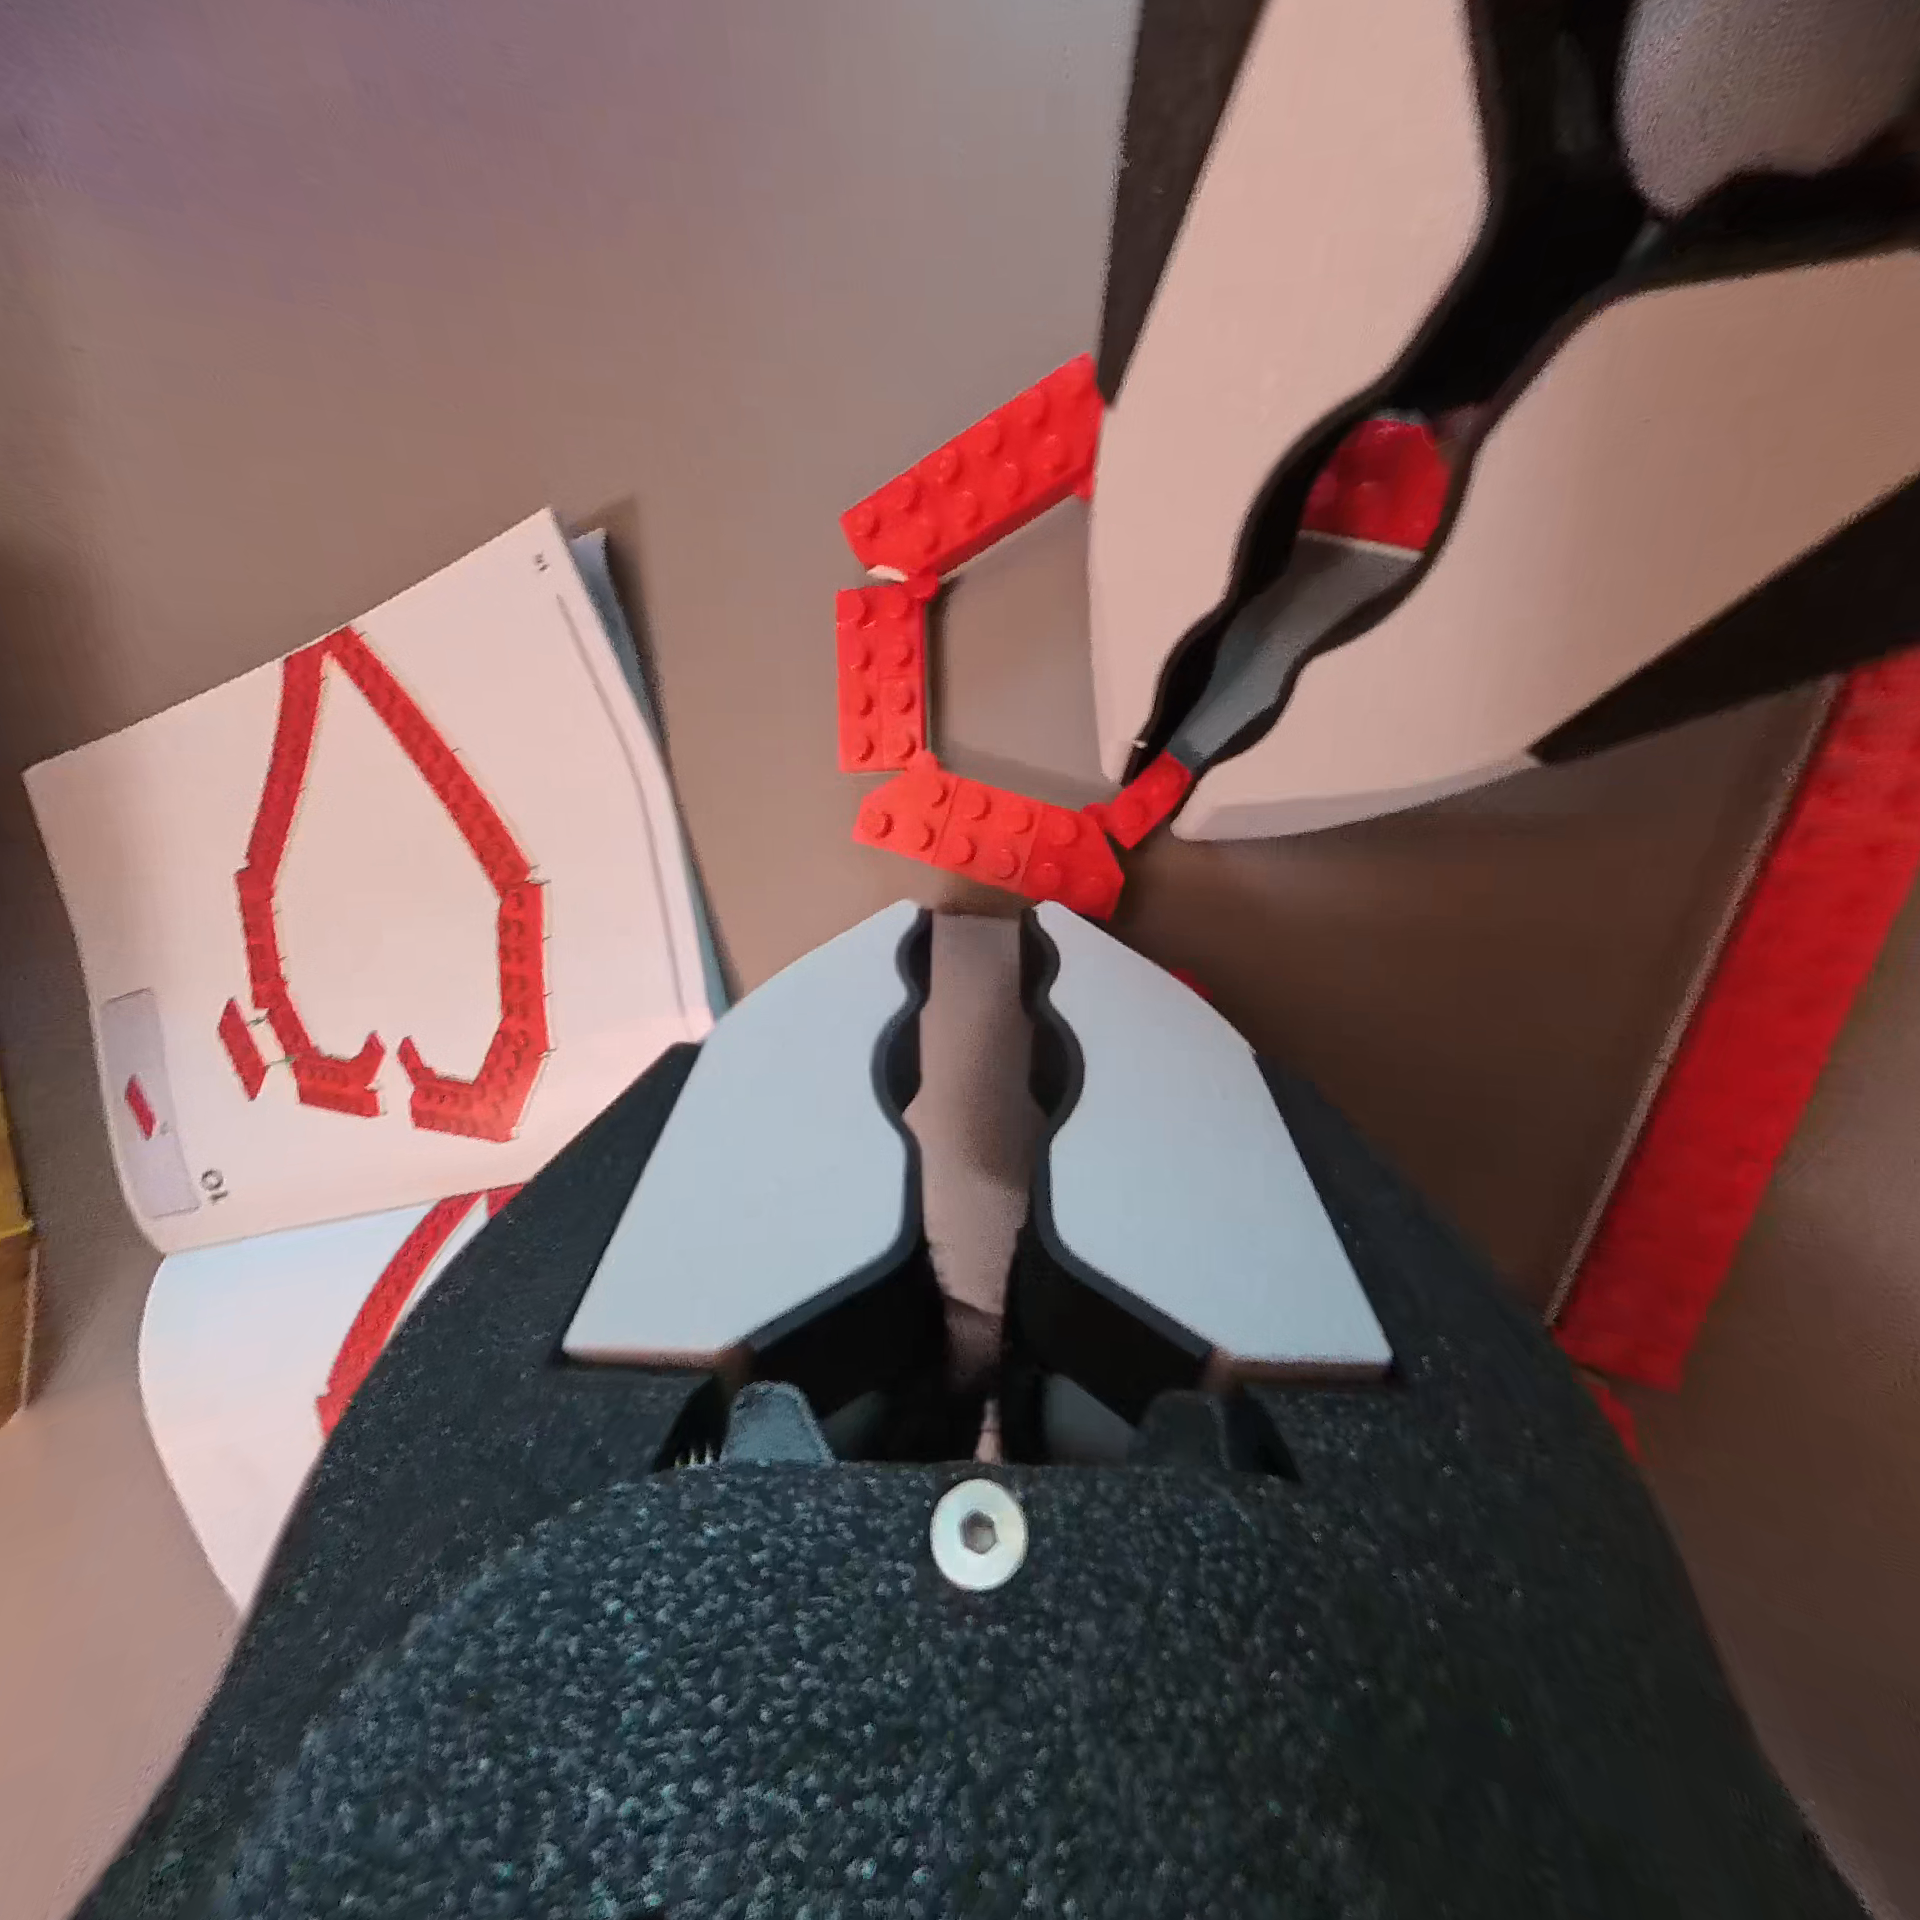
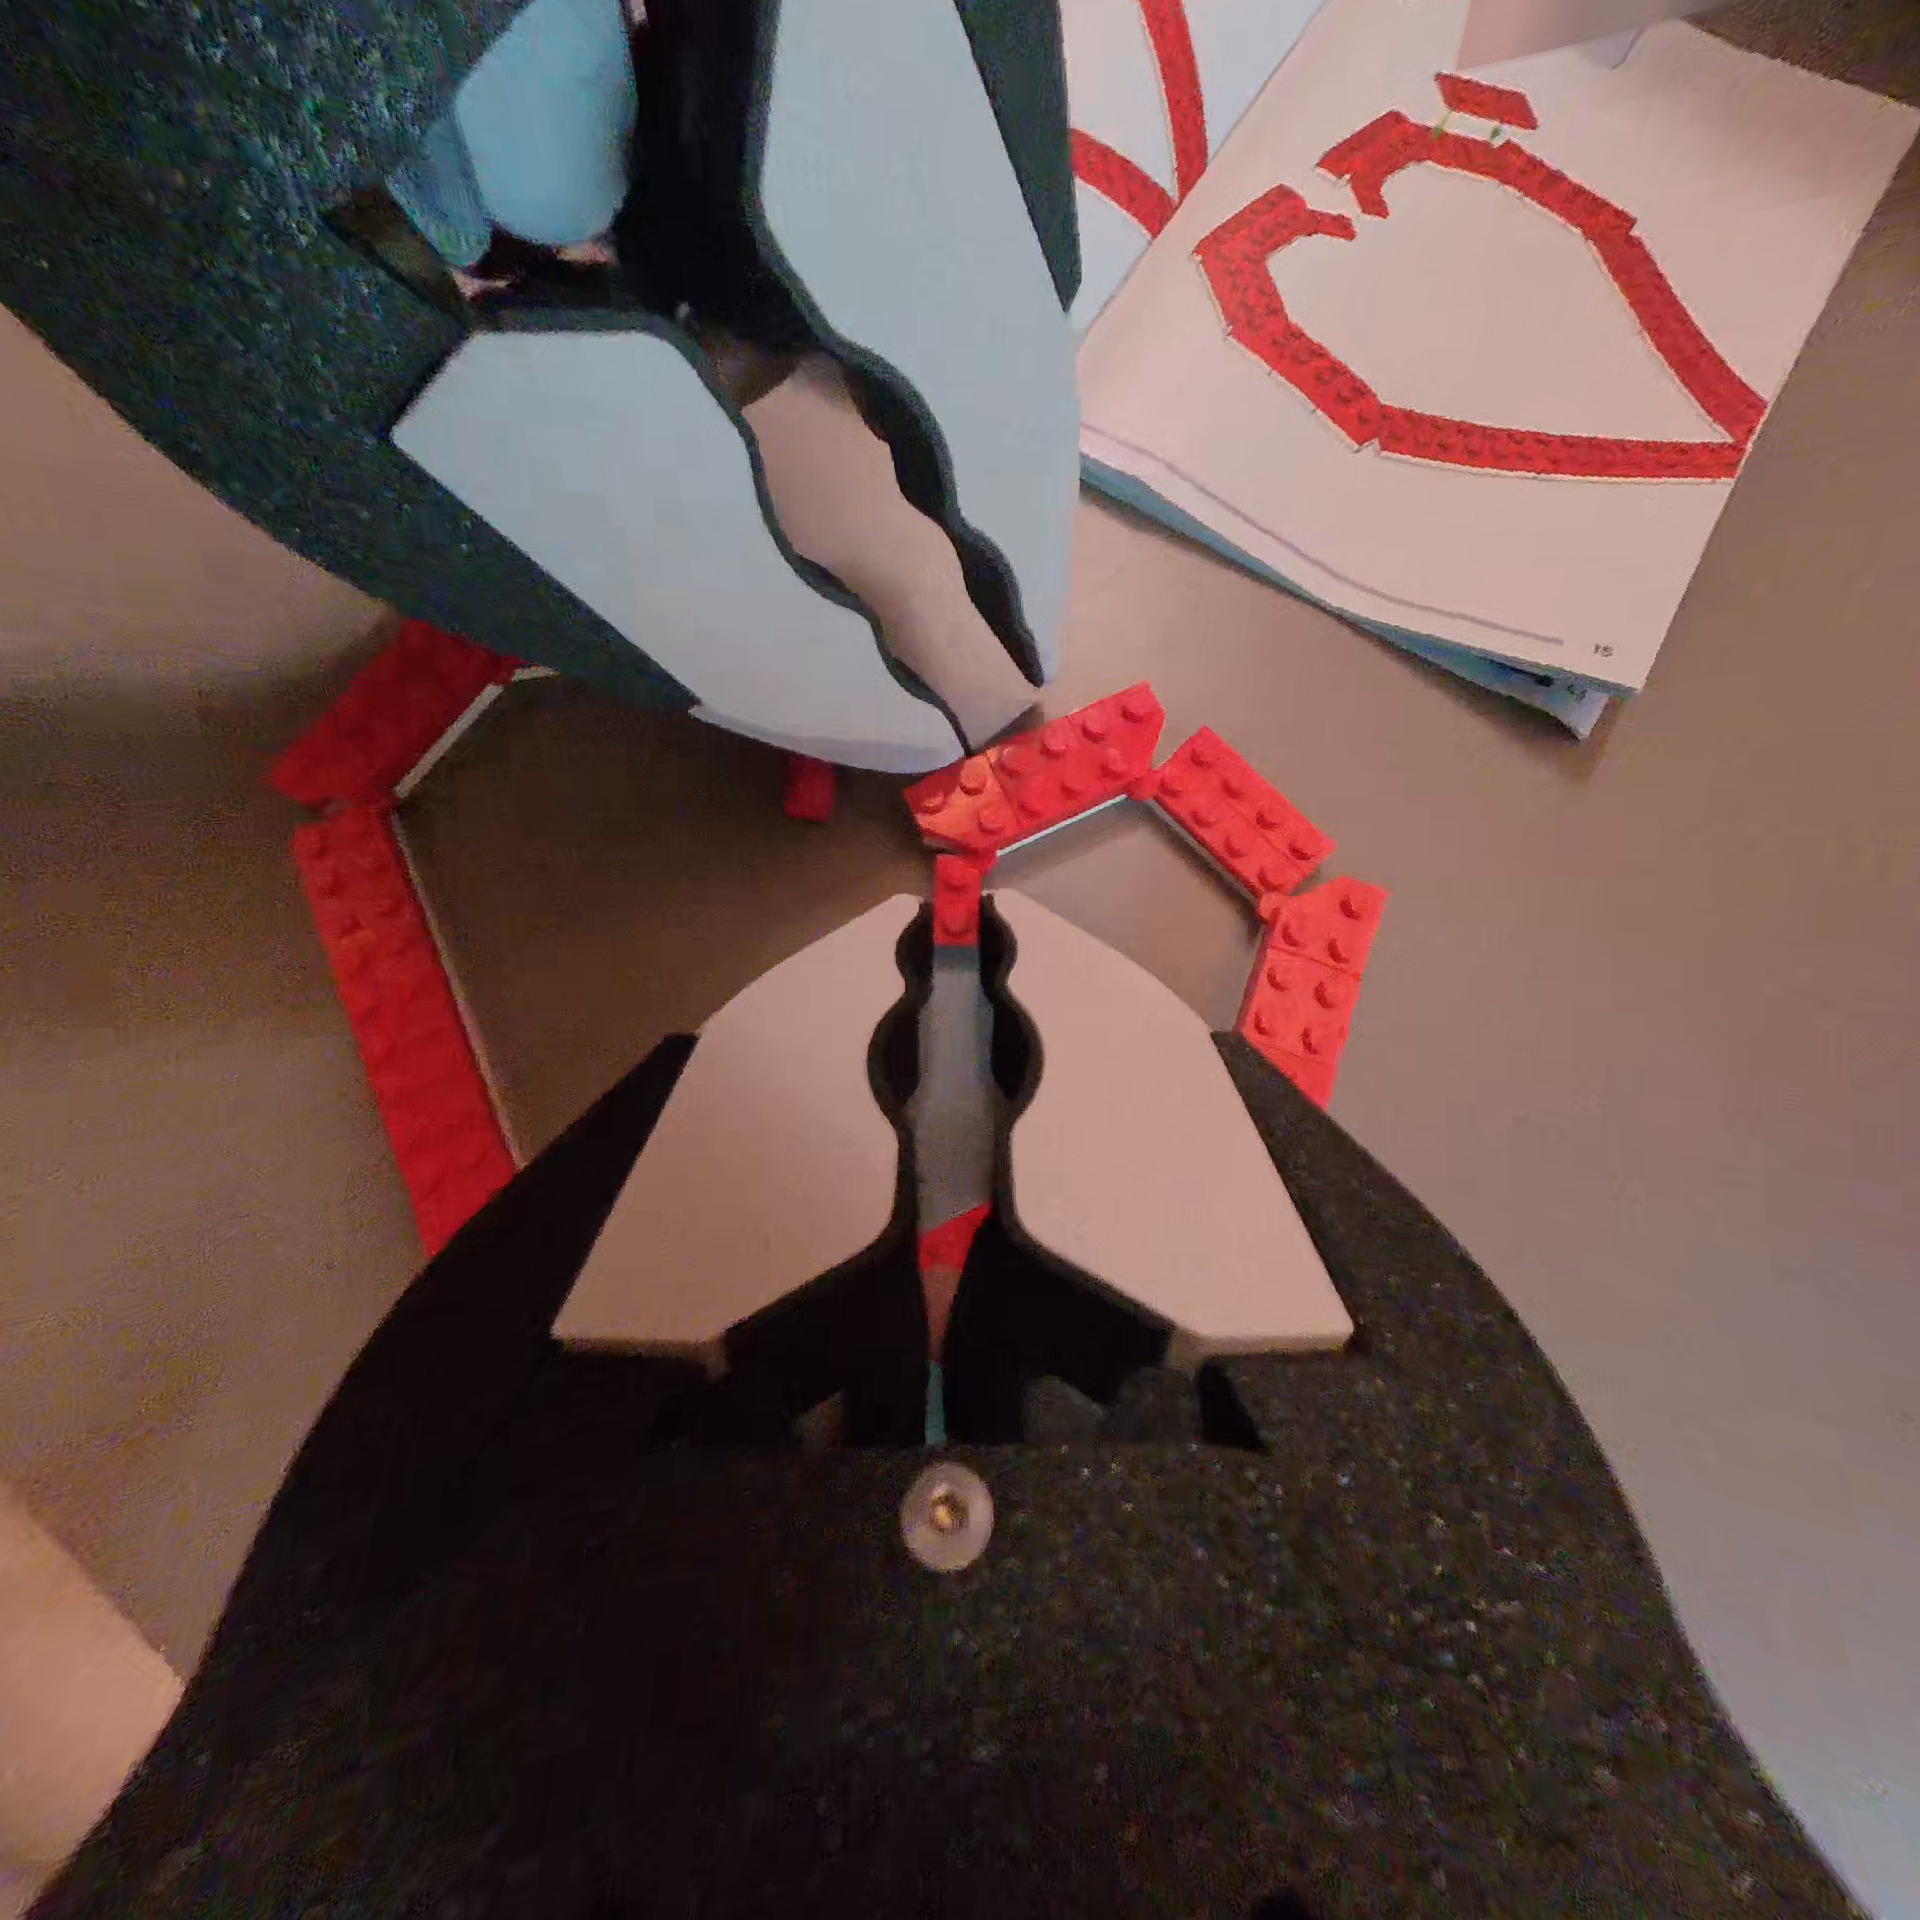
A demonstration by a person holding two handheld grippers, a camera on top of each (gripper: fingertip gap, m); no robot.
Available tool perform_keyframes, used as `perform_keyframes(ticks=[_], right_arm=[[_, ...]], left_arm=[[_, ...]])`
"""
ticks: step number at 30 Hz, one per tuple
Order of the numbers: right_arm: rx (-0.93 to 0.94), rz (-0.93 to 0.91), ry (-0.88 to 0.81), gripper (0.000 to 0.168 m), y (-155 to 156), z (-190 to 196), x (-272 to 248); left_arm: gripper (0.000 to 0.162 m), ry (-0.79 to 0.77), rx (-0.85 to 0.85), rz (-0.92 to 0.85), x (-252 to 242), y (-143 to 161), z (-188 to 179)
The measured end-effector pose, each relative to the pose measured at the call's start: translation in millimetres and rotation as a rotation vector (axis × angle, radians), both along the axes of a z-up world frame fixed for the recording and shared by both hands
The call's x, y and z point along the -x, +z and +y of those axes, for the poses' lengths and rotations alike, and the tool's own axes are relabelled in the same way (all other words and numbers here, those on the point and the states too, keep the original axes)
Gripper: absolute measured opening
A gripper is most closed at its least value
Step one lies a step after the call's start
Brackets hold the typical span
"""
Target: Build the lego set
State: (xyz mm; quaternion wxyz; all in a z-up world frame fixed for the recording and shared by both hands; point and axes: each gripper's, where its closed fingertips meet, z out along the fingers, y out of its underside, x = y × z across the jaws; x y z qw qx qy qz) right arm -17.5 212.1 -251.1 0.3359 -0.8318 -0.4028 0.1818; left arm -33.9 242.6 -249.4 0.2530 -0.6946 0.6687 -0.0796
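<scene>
A chain of red lego plates (image 1: 883, 675) lies on the brown table as a partial heart outline; it also shows in the right wrist view (image 2: 1236, 810). My right gripper (image 2: 954, 920) is shut on a small red piece (image 2: 956, 883), with a grey part between the jaws behind it. It holds the piece against the end of the chain's near segment (image 2: 1039, 769). From the left wrist view the right gripper (image 1: 1153, 800) comes in from the upper right. My left gripper (image 1: 977, 914) is slightly open and empty, with its tips just at that same segment (image 1: 987, 831).
The open instruction booklet (image 1: 364, 883) lies left of the chain and shows in the right wrist view (image 2: 1455, 343). A long red strip (image 1: 1766, 987) of the frame runs along the other side (image 2: 395, 1018). A small loose red piece (image 2: 810, 784) lies by the left gripper. Both grippers' tips are close together, under 4 cm apart.
</scene>
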Motion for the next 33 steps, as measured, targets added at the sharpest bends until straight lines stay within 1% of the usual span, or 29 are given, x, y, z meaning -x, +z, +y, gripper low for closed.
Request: perform_keyframes(ticks=[3,5,8,11,16,18,22,25,29,33], right_arm=[[0.012,0.052,-0.021,0.008,1,3,3],[0.000,0.026,-0.009,0.008,2,5,-2],[0.010,0.007,0.016,0.009,3,4,-6],[0.026,0.013,0.037,0.009,1,4,-5],[0.032,0.027,0.018,0.008,0,6,-6],[0.025,0.030,0.016,0.008,0,7,-5],[0.001,0.024,0.026,0.008,-1,7,-5],[0.002,0.033,0.045,0.008,-1,6,-3],[0.009,0.039,0.042,0.008,-1,5,-4],[0.003,0.049,0.043,0.008,-1,3,-7]], left_arm=[[0.020,0.064,-0.032,-0.002,5,3,11],[0.024,0.093,-0.048,-0.006,10,10,16],[0.033,0.045,-0.032,-0.045,3,16,11],[0.041,-0.007,-0.047,0.007,-2,7,12],[0.044,-0.036,-0.051,0.009,-8,4,11],[0.048,-0.031,-0.023,-0.003,-6,5,7],[0.046,0.009,-0.048,-0.113,-15,18,5],[0.039,0.039,-0.116,-0.108,-17,15,13],[0.027,0.057,-0.084,-0.144,-18,13,15],[0.022,0.059,-0.063,-0.164,-19,12,14]])
